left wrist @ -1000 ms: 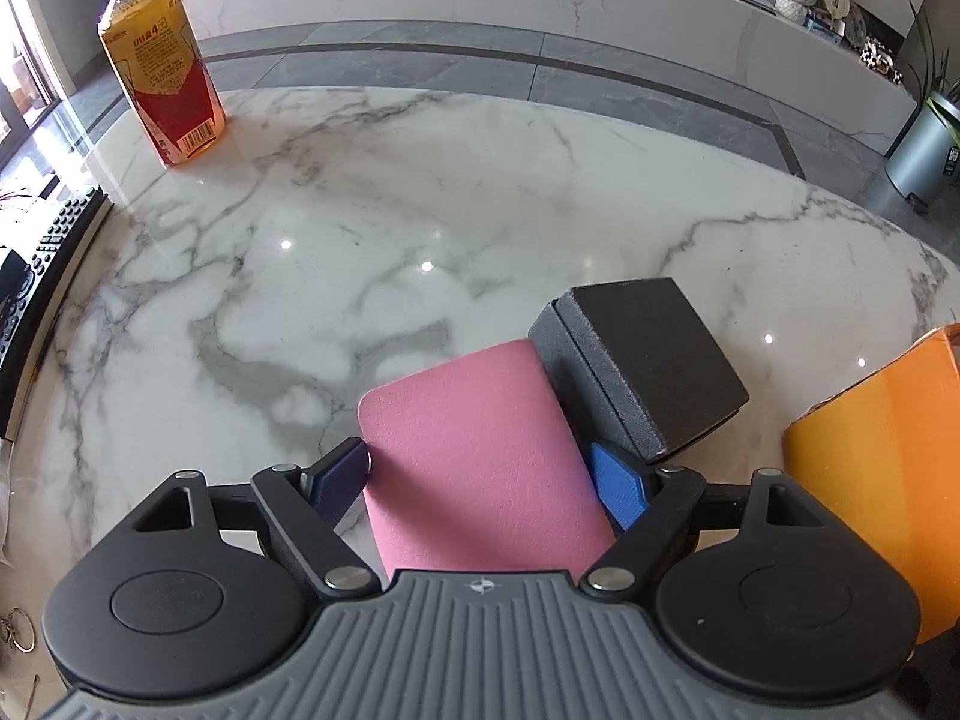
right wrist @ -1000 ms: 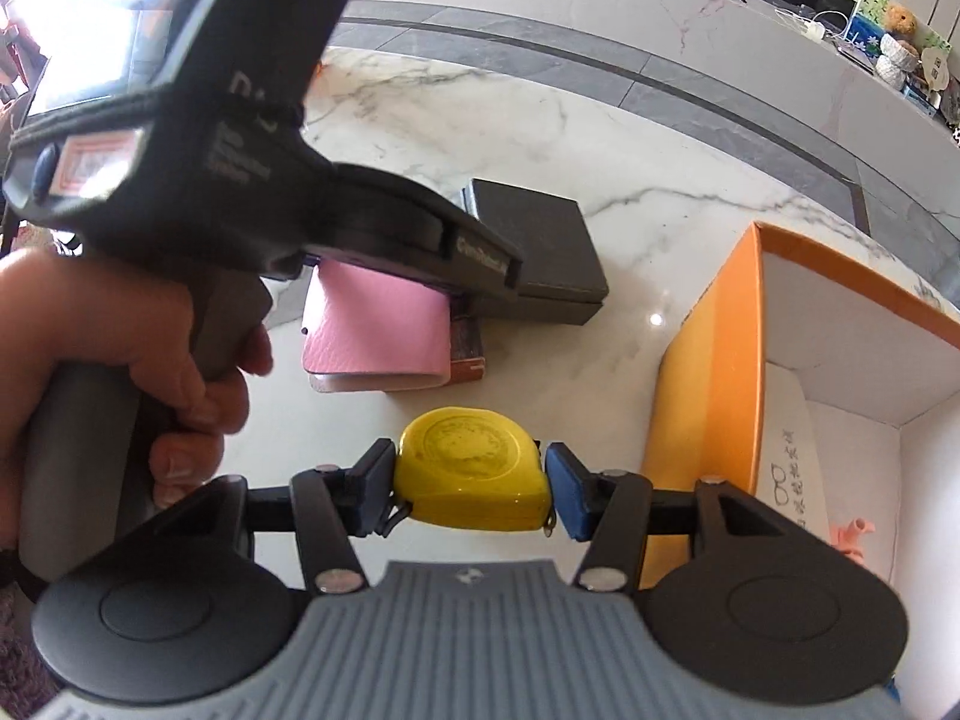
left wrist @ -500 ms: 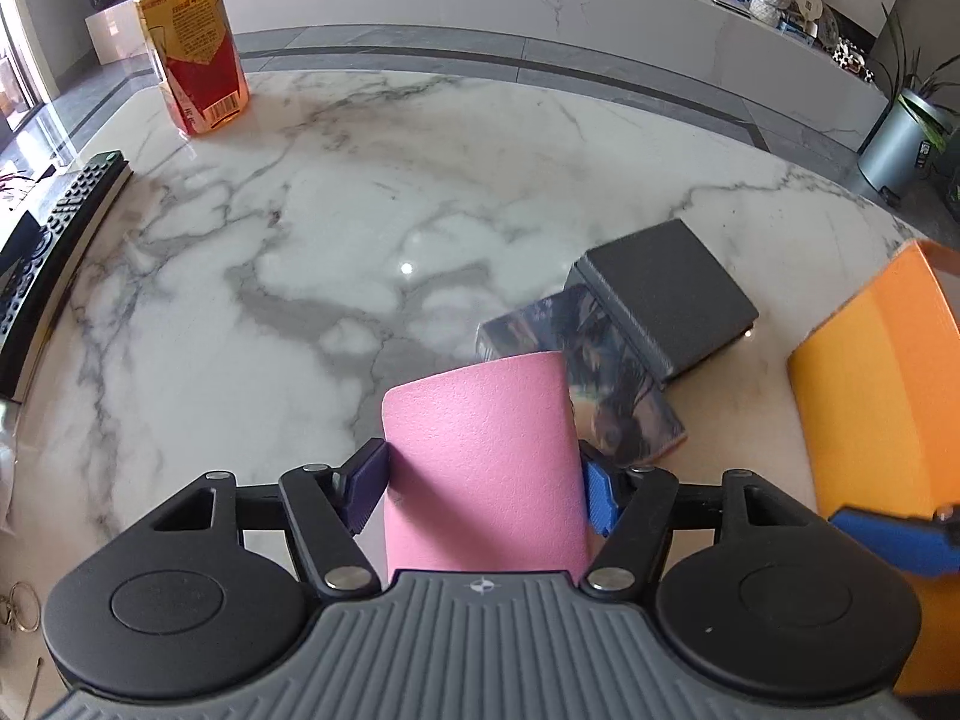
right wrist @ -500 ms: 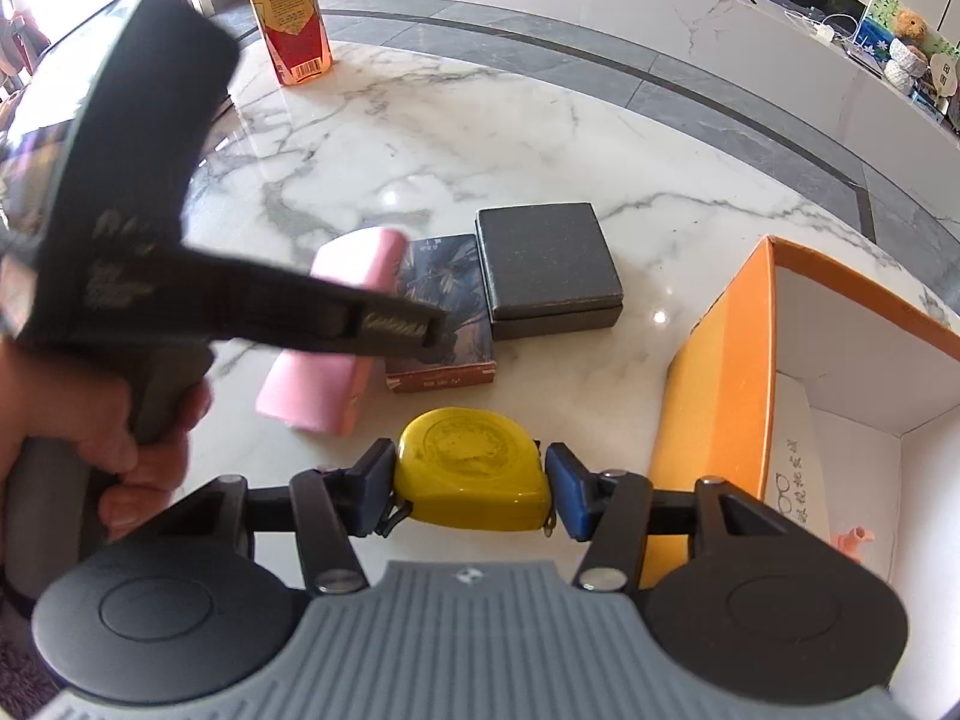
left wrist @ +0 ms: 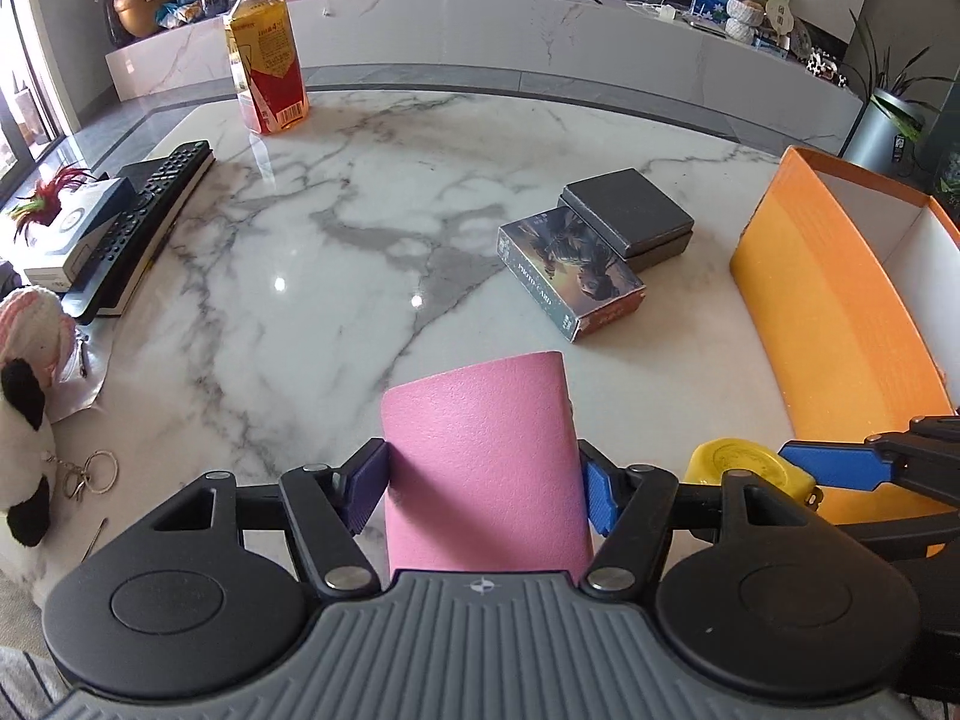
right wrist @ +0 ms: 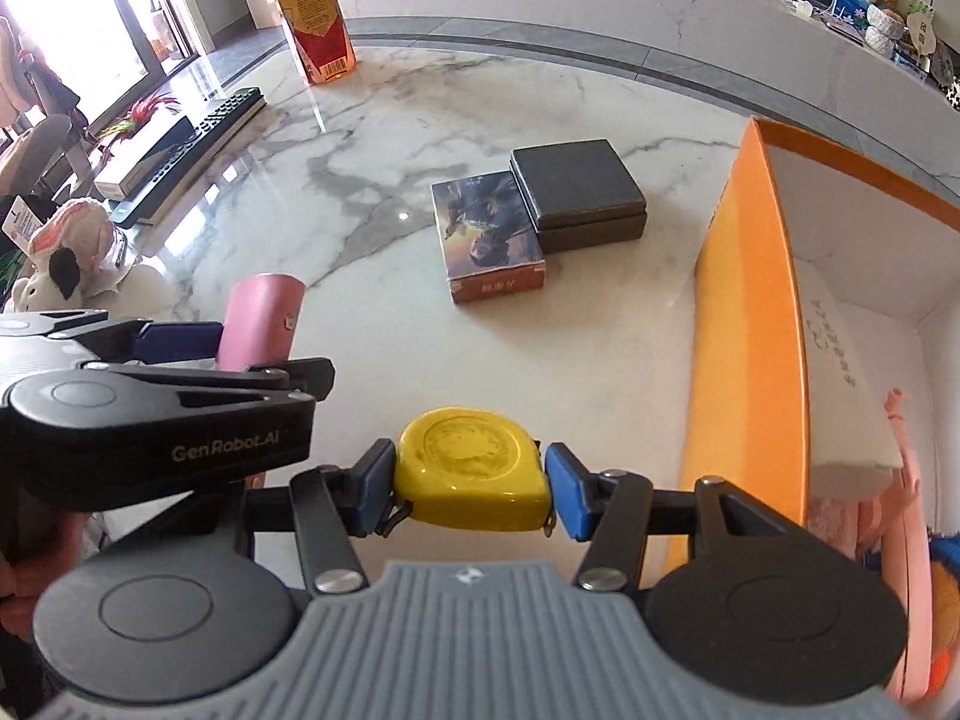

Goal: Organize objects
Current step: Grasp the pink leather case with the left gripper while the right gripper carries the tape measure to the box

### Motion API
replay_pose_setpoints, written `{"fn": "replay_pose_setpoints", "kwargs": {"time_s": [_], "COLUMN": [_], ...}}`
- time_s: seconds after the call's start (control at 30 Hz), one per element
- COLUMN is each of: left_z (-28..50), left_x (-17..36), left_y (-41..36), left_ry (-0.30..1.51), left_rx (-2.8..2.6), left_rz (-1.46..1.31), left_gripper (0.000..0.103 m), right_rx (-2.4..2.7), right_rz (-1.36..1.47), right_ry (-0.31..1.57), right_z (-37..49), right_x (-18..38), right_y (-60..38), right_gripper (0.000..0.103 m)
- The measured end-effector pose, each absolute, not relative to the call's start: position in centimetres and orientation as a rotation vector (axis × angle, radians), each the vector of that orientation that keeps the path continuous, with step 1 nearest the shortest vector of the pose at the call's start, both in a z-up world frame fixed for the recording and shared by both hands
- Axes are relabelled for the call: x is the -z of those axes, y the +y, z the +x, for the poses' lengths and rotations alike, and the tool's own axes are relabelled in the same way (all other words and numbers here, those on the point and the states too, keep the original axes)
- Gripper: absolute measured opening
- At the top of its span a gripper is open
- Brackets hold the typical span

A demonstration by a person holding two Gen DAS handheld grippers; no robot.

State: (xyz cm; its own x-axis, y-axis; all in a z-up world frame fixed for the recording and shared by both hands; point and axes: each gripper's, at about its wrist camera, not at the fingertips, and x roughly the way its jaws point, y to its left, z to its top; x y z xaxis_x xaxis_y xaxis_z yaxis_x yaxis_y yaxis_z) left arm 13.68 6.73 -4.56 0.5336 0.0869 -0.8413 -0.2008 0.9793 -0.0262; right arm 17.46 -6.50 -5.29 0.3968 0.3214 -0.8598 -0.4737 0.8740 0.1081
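Left claw [left wrist: 483,495] pinches the pink case [left wrist: 483,462], lifted clear above the marble bench [left wrist: 300,252]; right claw [right wrist: 471,492] clamps the yellow tape measure [right wrist: 474,468] just beside the orange box [right wrist: 750,312]. Farther out, the card box [left wrist: 570,273] touches the dark grey box [left wrist: 627,219], with the drink bottle [left wrist: 264,72] at the far edge.

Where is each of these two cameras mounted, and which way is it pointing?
Left wrist view: sits on the left gripper, looking forward and down along its jaws, closed on a pink case, over the marble table; the right gripper's blue pad intrudes at right.
Right wrist view: sits on the right gripper, clamping a yellow tape measure, facing the orange box; a hand shows at lower left.
Both share the card box, dark box and bottle.
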Motion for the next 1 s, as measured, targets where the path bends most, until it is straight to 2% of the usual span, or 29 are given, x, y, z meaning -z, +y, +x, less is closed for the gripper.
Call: {"fn": "replay_pose_setpoints", "kwargs": {"time_s": [0.57, 0.73, 1.0], "left_z": [7.8, 7.9, 9.6], "left_x": [-0.5, -1.3, -2.6], "left_y": [4.2, 3.2, 0.5], "left_ry": [0.886, 0.865, 0.858], "left_rx": [-0.164, -0.159, -0.124], "left_rz": [-0.146, -0.149, -0.138], "left_gripper": [0.076, 0.076, 0.076], "right_rx": [-0.474, -0.461, -0.385], "right_rz": [-0.032, 0.067, 0.005], "right_ry": [0.945, 0.895, 0.857], "right_z": [10.9, 10.8, 13.7], "right_x": [1.6, -0.7, -3.5], "right_y": [-12.3, -15.2, -19.6], "right_gripper": [0.057, 0.057, 0.057]}}
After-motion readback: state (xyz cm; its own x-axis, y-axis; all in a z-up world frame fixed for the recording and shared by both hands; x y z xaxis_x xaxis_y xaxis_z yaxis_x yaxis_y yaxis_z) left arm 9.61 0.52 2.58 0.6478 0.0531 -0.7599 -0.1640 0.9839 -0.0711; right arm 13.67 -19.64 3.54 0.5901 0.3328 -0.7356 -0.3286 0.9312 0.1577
